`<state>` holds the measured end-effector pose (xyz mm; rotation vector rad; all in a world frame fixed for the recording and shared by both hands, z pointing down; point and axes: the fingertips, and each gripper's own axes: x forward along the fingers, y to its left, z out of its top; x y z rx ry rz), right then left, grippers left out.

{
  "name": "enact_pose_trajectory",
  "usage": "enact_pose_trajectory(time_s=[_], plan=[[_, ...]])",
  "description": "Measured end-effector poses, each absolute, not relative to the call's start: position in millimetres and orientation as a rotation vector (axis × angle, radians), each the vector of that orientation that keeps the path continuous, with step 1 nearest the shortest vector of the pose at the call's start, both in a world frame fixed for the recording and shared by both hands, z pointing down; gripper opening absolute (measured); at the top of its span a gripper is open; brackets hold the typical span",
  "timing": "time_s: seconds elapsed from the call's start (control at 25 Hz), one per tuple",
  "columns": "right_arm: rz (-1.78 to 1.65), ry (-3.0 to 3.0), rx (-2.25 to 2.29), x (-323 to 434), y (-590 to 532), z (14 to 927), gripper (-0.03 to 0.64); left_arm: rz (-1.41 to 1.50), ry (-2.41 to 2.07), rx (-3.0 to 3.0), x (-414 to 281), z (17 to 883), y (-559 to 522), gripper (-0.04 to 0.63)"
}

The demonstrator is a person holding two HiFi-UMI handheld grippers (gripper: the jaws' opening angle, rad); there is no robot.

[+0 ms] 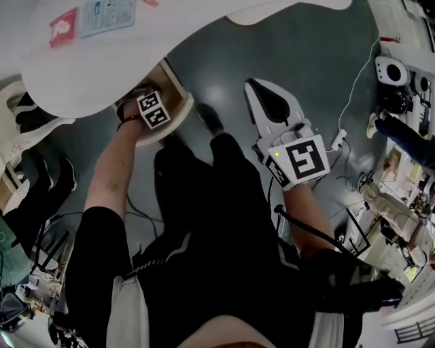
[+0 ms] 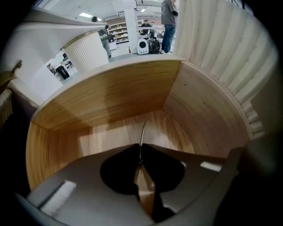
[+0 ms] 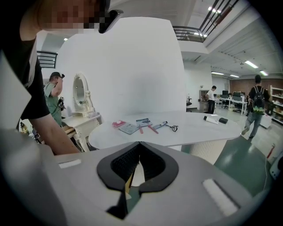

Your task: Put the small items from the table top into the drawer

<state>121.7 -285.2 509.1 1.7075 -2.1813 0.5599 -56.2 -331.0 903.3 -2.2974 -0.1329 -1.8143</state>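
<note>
The wooden drawer (image 1: 181,96) stands pulled out under the round white table (image 1: 102,64). My left gripper (image 2: 140,149) is down inside the drawer (image 2: 110,99), shut on a thin sheet-like item (image 2: 142,132) seen edge-on. My right gripper (image 1: 254,85) hangs over the floor to the right of the table, shut and holding nothing. Its own view faces the table (image 3: 194,130), where a red packet (image 3: 118,124), a grey card (image 3: 129,128), red pens (image 3: 151,128) and a small black cord (image 3: 173,128) lie. The head view shows the red packet (image 1: 63,27) and a blue card (image 1: 107,15).
A white vanity with an oval mirror (image 3: 80,102) stands left of the table, with a person in green (image 3: 52,95) beside it. A white and a black object (image 3: 216,118) lie at the table's far side. Cables and gear (image 1: 397,81) crowd the floor at right.
</note>
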Motion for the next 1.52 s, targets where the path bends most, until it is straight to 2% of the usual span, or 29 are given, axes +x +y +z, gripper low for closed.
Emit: enact_pose_trajectory(time_s=[0.2,0.32,0.52,1.2,1.52], plan=[[0.529,-2.200,1.697,120.5,-284.2,503.4,0.003,-1.799,-0.162,-2.265,-54.7,902.4,-326.7,0.034],[0.537,-2.201,1.705,123.2,-281.6,502.7,0.003,-1.803,-0.161,-2.261,-54.8,902.9,-325.0,0.083],[0.526,-2.210,1.705,122.6,-277.0,497.5,0.003,-1.809,-0.158,-2.267,-56.1,897.5,-323.6,0.092],[0.468,-2.335,1.668,108.9,-273.8,457.4,0.003,-1.718,-0.047,-2.336,-64.1,817.3,-318.7,0.092],[0.443,-2.406,1.620,96.5,-268.1,443.2,0.003,-1.552,0.113,-2.408,-54.0,752.4,-309.2,0.089]])
